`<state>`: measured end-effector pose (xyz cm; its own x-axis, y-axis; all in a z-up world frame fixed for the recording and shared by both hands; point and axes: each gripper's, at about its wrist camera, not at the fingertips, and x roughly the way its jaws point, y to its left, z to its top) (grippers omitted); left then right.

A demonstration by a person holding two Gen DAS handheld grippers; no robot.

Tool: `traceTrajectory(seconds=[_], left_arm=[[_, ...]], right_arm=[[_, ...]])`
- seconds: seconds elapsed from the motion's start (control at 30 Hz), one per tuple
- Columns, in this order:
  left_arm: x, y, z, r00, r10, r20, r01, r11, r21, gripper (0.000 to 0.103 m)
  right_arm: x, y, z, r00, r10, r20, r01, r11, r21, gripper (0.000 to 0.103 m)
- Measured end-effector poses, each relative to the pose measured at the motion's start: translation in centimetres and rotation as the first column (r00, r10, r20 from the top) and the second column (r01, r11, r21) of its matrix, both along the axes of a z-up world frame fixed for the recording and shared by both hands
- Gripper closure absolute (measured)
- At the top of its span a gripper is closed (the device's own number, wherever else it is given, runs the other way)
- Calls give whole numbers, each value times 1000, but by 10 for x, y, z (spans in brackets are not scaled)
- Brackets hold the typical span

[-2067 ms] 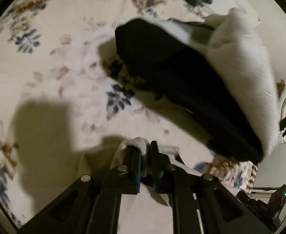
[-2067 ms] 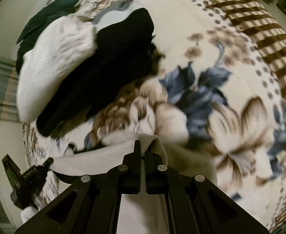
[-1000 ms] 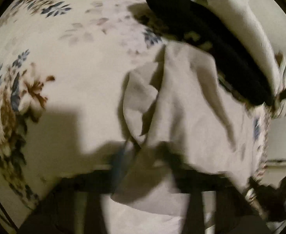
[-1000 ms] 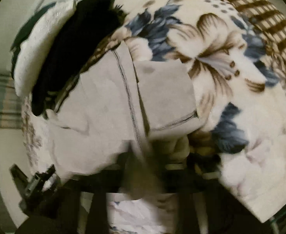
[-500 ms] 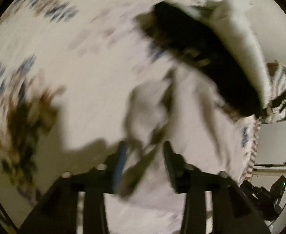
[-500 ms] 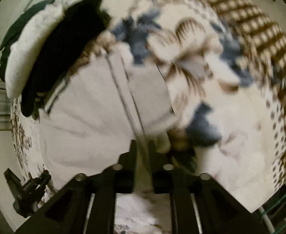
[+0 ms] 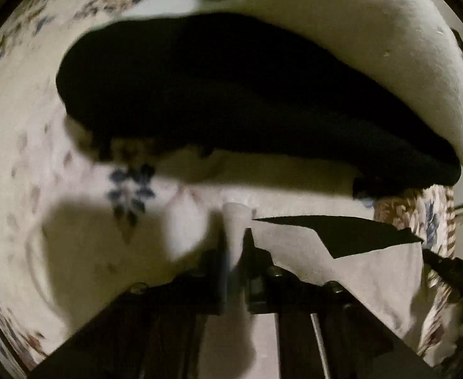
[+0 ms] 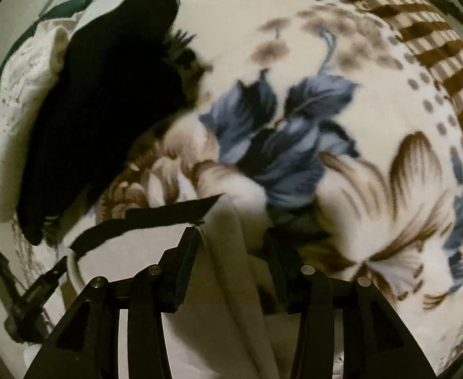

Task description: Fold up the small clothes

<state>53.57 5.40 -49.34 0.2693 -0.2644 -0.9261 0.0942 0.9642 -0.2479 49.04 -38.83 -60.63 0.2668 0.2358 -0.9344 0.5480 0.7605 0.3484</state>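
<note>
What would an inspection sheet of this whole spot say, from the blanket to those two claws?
Surface: floral blanket, cream with blue and brown flowers.
Job's things: pale beige garment, partly lifted off the blanket.
Clutter: black cloth piled by a white cloth; dark green fabric behind them.
Grippers: left claw shut on a fold of the garment; right claw open, garment draped between its fingers.
Cables: nothing seen.
Surroundings: dim, pale floor or wall beyond the blanket edge; the rest too dark to tell.

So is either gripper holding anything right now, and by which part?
The left gripper pinches a bunched fold of the beige garment. The right gripper is open; the cloth only drapes between its jaws.
</note>
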Motion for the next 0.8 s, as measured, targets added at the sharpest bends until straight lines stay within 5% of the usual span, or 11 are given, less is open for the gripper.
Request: traceTrajectory(seconds=[0.03,0.27,0.43,0.63,0.7,0.77,0.8], left_arm=[[-2,3,5,1000,-2,30,2,1000,6,98],[-3,23,4,997,64,41,-65,998,18,98],[16,28,-7,996,92,10,-92,994,54,98],[13,56,7,991,135,-14,-135,991,-4,97],[0,66,17,988,155,-17,-156,987,-25,94],[-24,80,30,982,187,-15,-188,978,-89,80],[-38,84,35,978,207,-18,-207,971,-122,60]], right_arm=[[1,2,6,1000,19,20,-18,1000,-24,100],[-3,-6,42,992,2,123,14,991,-132,100],[1,-9,34,997,-5,83,20,984,-179,100],[24,-6,6,999,49,1,-49,988,-145,100],[23,-7,7,999,47,-10,-48,992,-117,92],[15,-9,14,999,43,2,-43,997,-65,48],[8,-10,21,999,36,21,-35,998,-48,38]])
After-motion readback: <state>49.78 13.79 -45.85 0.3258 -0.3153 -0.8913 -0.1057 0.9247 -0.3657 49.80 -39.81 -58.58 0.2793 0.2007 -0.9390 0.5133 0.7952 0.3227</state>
